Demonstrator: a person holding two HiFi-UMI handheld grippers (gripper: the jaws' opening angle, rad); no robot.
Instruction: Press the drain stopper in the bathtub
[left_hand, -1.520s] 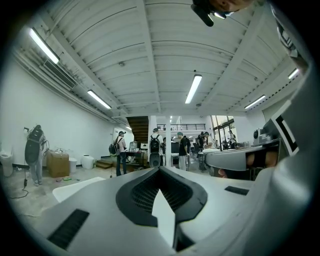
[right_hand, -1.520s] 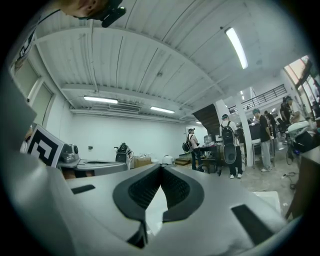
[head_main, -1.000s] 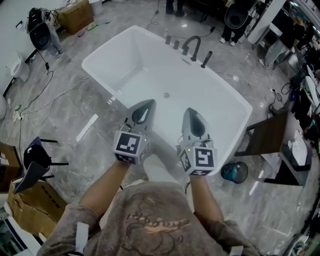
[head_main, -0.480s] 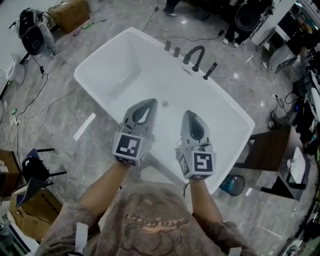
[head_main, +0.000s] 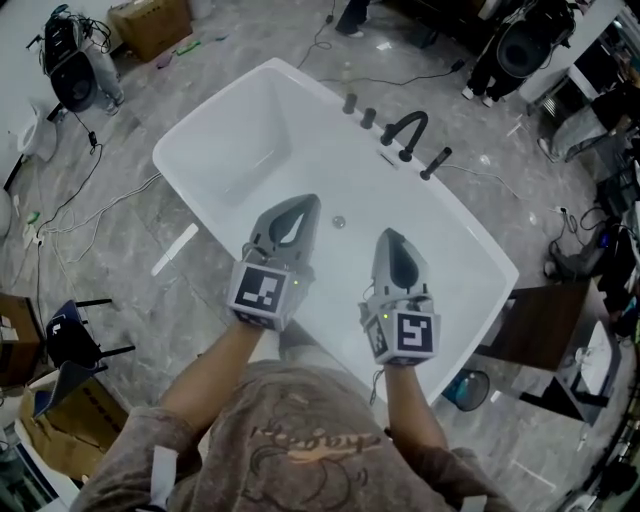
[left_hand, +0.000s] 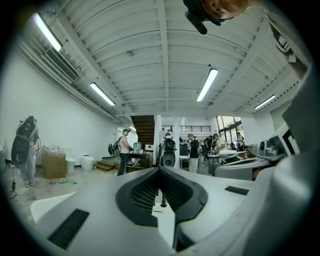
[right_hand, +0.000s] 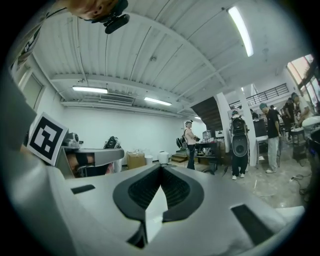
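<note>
Head view: left claw (head_main: 303, 203) and right claw (head_main: 392, 236), both closed, above bathtub (head_main: 250, 140).
Best to press drain stopper (head_main: 339, 222) squarely, tip centred.

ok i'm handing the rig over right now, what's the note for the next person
Left gripper: jaws shut, empty, held over the bathtub.
Right gripper: jaws shut, empty, beside it.
Drain stopper: on the tub floor, between the two tips in the head view; neither looks to touch it.
Done: grippers are over the tub, stopper not yet pressed.
Left: lower a tip onto the stopper and press.
</note>
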